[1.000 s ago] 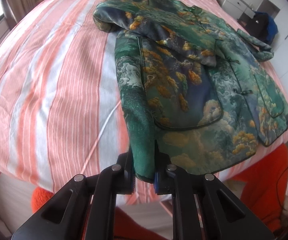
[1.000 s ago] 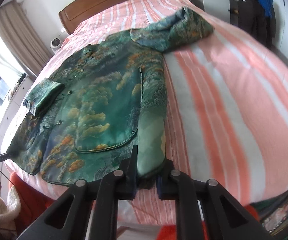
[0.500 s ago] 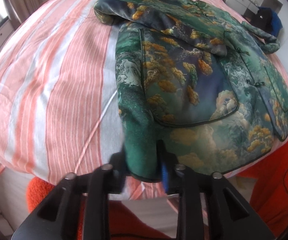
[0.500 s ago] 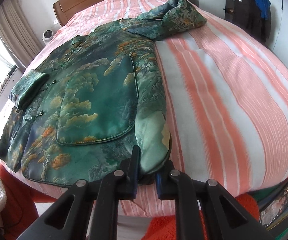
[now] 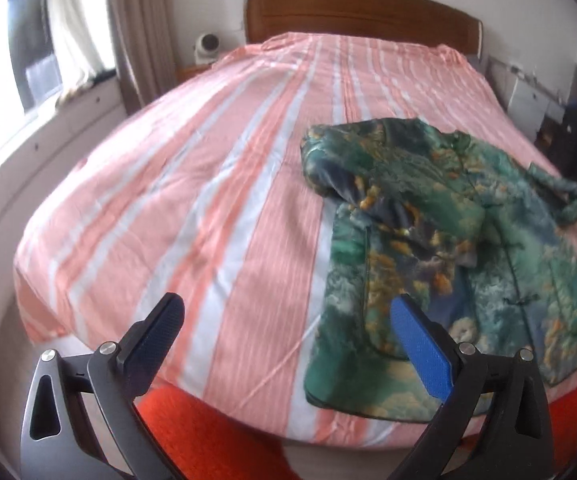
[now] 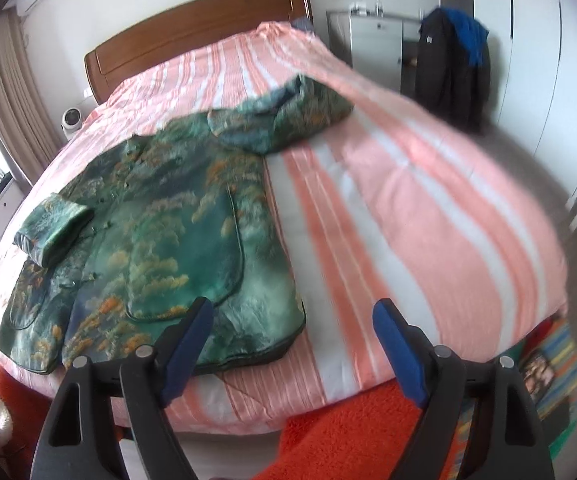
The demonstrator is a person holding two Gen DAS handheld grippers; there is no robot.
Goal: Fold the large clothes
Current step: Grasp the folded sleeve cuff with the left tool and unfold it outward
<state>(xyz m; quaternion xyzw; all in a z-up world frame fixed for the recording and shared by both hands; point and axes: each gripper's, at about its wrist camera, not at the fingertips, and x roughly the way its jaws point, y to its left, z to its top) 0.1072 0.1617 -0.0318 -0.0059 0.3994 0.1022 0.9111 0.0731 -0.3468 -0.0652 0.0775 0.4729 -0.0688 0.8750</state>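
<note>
A green jacket with a gold and blue landscape print (image 5: 440,240) lies flat at the foot of the pink-striped bed (image 5: 216,184). It also shows in the right wrist view (image 6: 160,240), with one sleeve folded over its middle and the other bunched at the top right. My left gripper (image 5: 288,320) is open and empty, held back above the bed's foot edge, left of the jacket's hem. My right gripper (image 6: 292,324) is open and empty, just off the jacket's lower right corner.
An orange rug (image 6: 352,432) lies on the floor at the bed's foot. A wooden headboard (image 5: 360,12) stands at the far end. A dark coat (image 6: 452,68) hangs by white cabinets on the right. A window and curtain (image 5: 128,40) are on the left.
Both grippers have let go of the jacket's hem corners, opened wide and pulled back and up from the bed. The jacket now lies flat near the foot edge.
</note>
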